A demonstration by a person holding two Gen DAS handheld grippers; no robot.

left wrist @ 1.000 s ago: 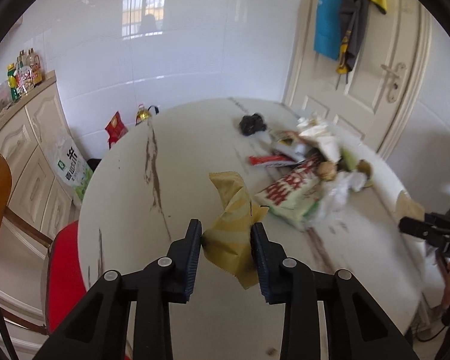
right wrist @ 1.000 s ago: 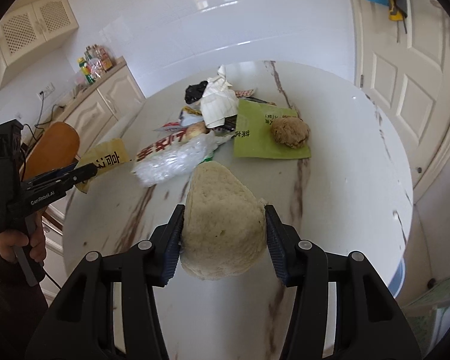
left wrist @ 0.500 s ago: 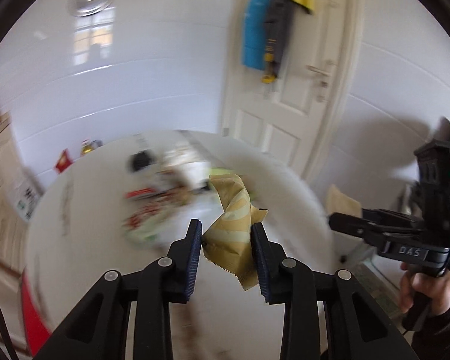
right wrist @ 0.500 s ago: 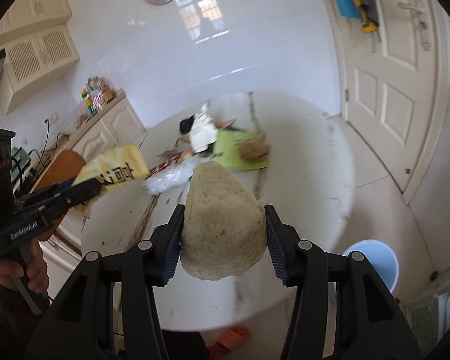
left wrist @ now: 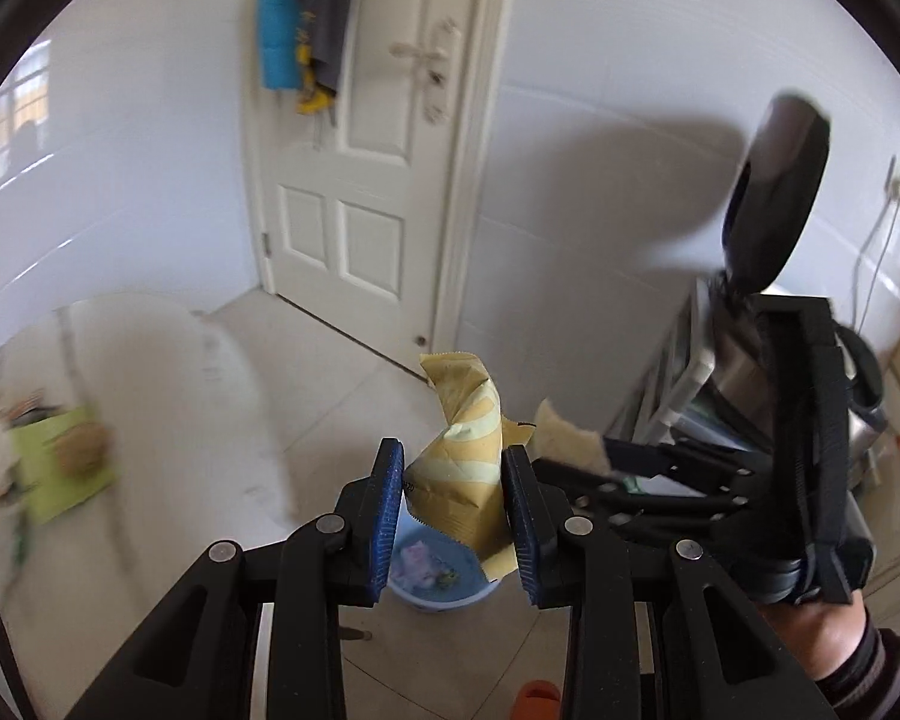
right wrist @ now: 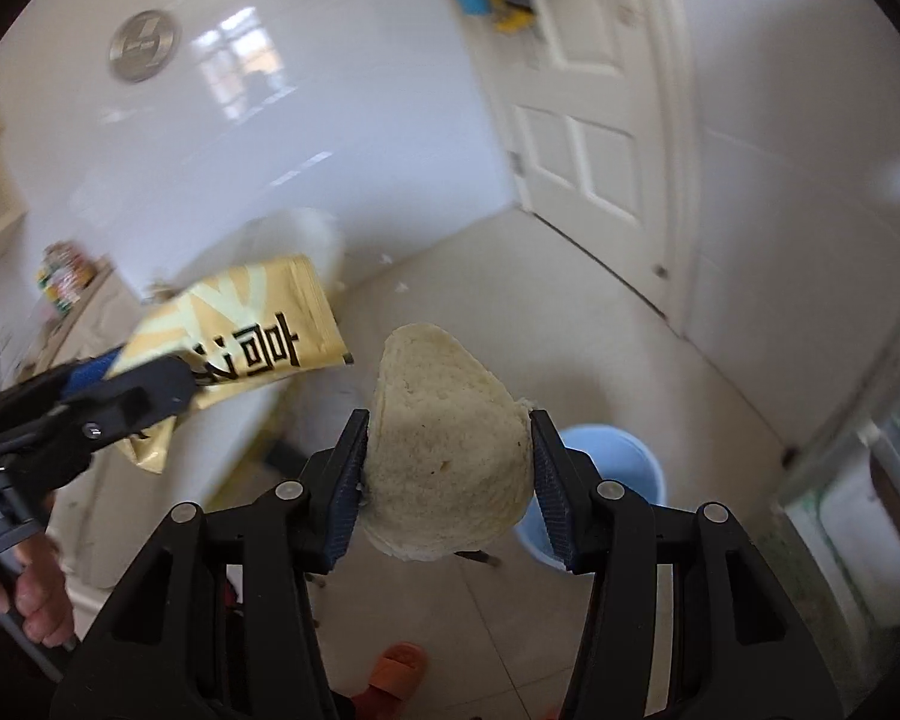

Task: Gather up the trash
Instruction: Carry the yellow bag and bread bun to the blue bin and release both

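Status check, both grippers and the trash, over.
Left gripper shut on yellow wrapper. Right gripper shut on steamed bun. Blue bin on floor just beyond both. Nothing in the way.

A white panelled door (left wrist: 354, 192) stood in glossy white tiled walls (left wrist: 600, 180) above a pale tiled floor (right wrist: 570, 324).

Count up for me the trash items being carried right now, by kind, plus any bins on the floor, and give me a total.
Yellow wrapper, in the left gripper: 1
Bread piece, in the right gripper: 1
Blue bin on the floor: 1
Total: 3
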